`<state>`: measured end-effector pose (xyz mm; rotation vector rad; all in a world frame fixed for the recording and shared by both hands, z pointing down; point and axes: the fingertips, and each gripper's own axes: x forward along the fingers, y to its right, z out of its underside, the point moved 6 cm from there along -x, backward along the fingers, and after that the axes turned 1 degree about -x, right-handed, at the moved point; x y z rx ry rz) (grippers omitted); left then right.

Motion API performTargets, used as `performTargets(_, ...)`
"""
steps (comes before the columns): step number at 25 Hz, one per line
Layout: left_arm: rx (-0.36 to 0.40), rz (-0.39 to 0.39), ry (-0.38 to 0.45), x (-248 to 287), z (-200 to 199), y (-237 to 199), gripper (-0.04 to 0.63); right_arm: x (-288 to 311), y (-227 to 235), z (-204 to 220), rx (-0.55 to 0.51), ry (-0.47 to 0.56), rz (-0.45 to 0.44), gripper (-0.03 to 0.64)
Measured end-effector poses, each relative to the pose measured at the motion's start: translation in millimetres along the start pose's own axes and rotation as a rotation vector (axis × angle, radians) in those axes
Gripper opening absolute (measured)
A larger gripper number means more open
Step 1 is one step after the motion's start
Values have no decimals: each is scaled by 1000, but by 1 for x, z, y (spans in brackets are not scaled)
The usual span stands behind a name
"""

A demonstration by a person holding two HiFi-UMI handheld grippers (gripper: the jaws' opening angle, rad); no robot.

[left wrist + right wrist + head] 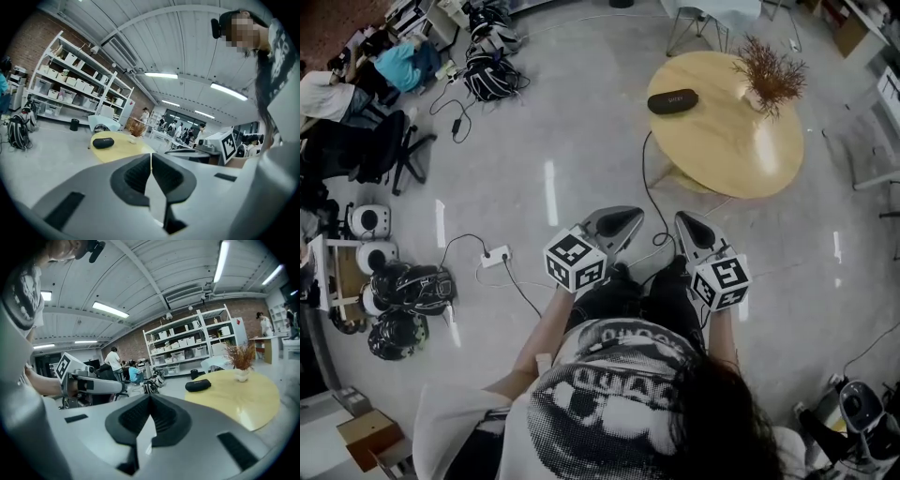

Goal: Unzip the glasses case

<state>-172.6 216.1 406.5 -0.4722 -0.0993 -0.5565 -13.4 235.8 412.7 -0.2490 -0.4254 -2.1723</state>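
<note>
The counter (722, 159) stands ahead of you, a little to your right. On it the glasses case (672, 100) lies near the left edge, with a dried plant (772, 70) to its right, toward the far edge. Your left tool (628, 220) and right tool (685, 222) sit side by side between you and the counter, well apart from the case. A power strip (495, 255) lies on the floor (581, 141) to your left, with helmets (411, 286) farther left.
</note>
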Motion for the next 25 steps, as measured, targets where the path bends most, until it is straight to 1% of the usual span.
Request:
performTargets(4, 26, 31, -7, -10, 1, -2, 18, 3, -14, 0, -24, -7, 25, -5)
performTargets(8, 46, 47, -10, -16, -2, -8, 17, 9, -25, -1, -40, -14, 31, -5)
performTargets(17, 64, 75, -27, -22, -1, -12, 18, 16, -35, -2, -79, -31, 42, -5)
performTargets(25, 59, 75, -32, -21, -3, -24, 18, 25, -35, -4, -91, -39, 46, -5)
